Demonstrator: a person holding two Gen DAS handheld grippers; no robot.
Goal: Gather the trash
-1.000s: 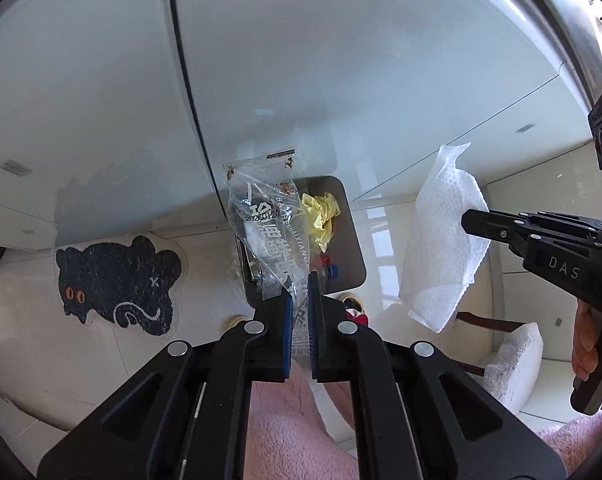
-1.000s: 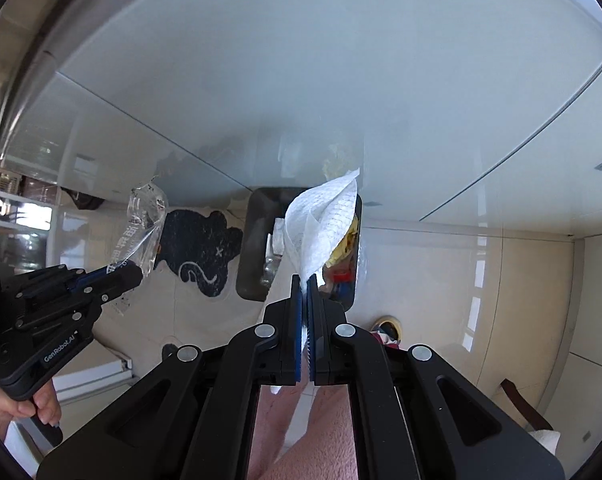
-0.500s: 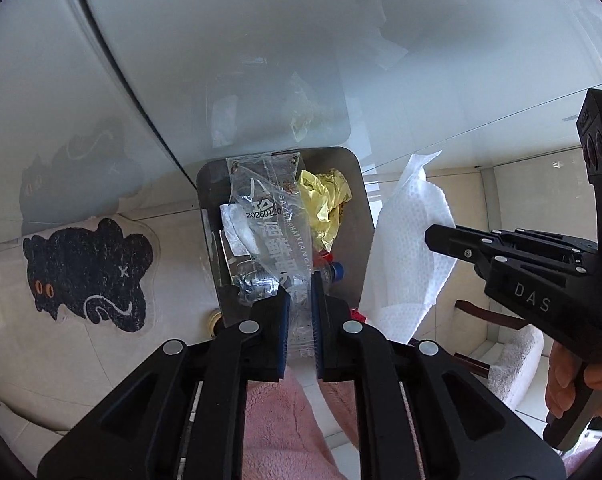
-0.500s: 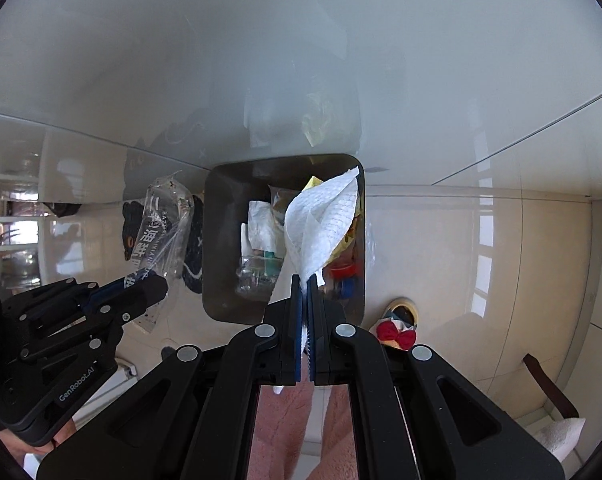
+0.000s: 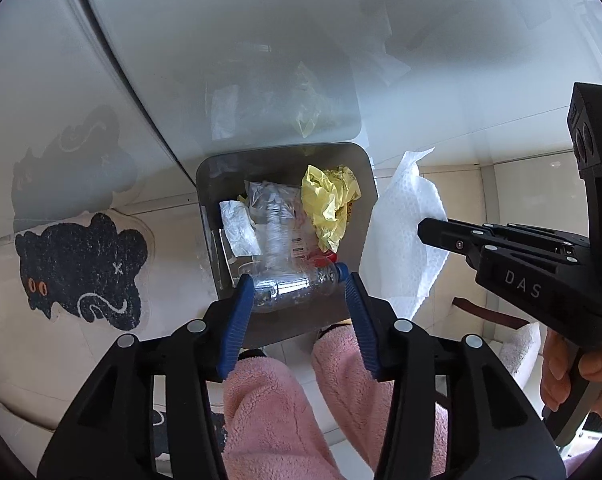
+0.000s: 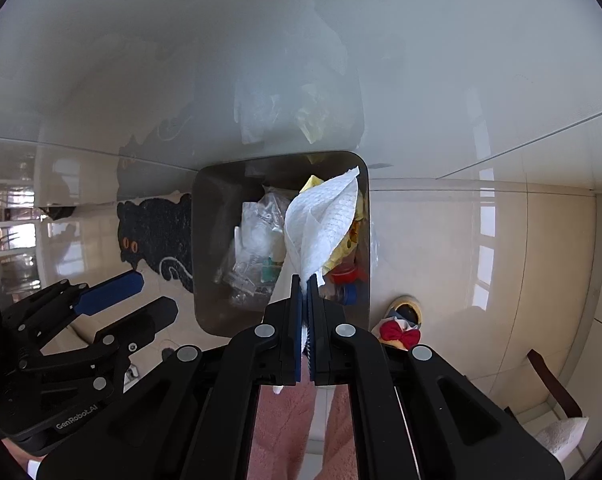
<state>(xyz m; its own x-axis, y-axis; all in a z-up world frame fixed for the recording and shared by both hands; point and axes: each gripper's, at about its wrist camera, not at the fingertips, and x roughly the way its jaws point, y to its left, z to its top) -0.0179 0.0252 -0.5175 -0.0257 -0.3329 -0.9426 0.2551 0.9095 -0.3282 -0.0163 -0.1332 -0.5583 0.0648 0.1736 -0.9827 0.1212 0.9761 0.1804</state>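
Note:
A grey bin [image 5: 205,184] stands on the floor under both grippers, holding a yellow crumpled wrapper [image 5: 329,200], white tissue [image 5: 239,228] and a clear bottle [image 5: 293,288] with a blue cap. The clear plastic wrapper [image 5: 273,208] lies loose on top of that trash. My left gripper [image 5: 297,280] hangs over the bin's near edge, its jaws opening with nothing between the pads; the right wrist view shows the left gripper [image 6: 155,294] spread apart and bare. My right gripper [image 6: 304,280] is shut on a white paper towel [image 6: 325,224] that stands up over the bin [image 6: 199,240].
A black cat-shaped mat [image 5: 81,268] lies left of the bin. A glossy white cabinet front [image 5: 221,40] rises behind it. The person's pink fleece legs [image 5: 269,400] are below the grippers, and a slipper with a red bow [image 6: 399,330] sits right of the bin.
Both grippers came down closer to the bin. The left jaws spread apart and the clear wrapper dropped into the bin. The right gripper still pinches the paper towel.

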